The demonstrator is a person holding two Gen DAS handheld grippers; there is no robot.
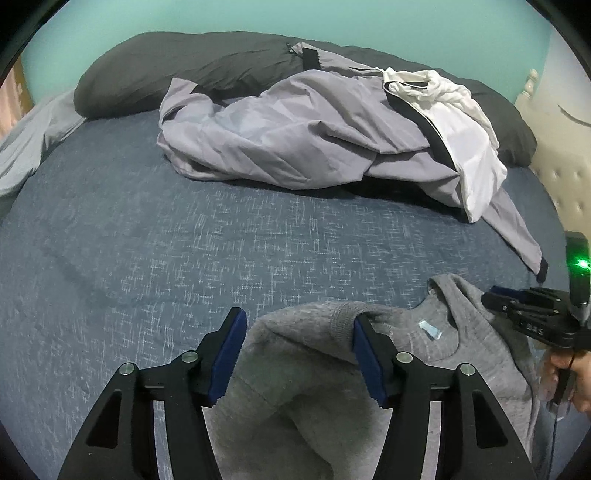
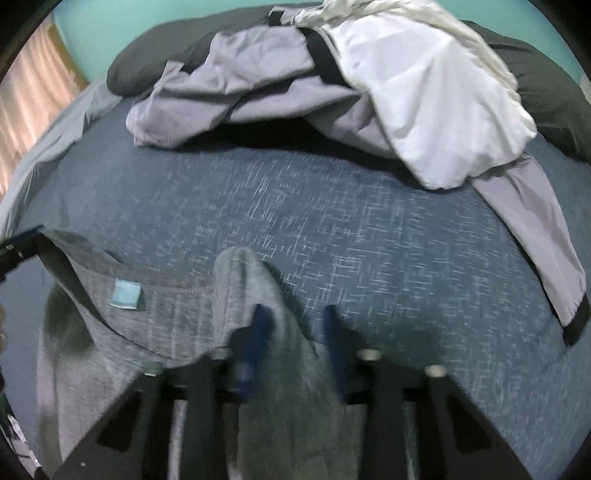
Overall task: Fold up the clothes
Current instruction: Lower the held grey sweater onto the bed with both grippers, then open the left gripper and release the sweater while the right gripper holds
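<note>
Bed w/ dark blue crosshatch cover (image 1: 155, 236) is filling most of both views, teal wall (image 1: 332, 22) running behind it. Long dark grey pillow (image 1: 177, 70) is lying along the far edge, tufted cream headboard (image 1: 561, 173) sitting at the right side, peach curtain (image 2: 33, 107) hanging at the left in the right wrist view. Lilac-grey jacket (image 1: 280, 136) w/ black trim is sprawling crumpled in front of the pillow, a white garment (image 1: 469, 147) draping over its right end, one sleeve trailing toward the near edge.

Grey knit sweater (image 1: 306, 376) is lying at the near edge, neck label facing up. Left gripper (image 1: 299, 358) is standing well apart, sweater's ribbed edge draping over its right pad, left pad clear of cloth, so not clamping. Right gripper (image 2: 295, 350) is blurring; a fold of sweater is sitting btwn its fingers, gap still showing, can't tell if it's pinching. A hand (image 1: 569, 373) is gripping its handle.
</note>
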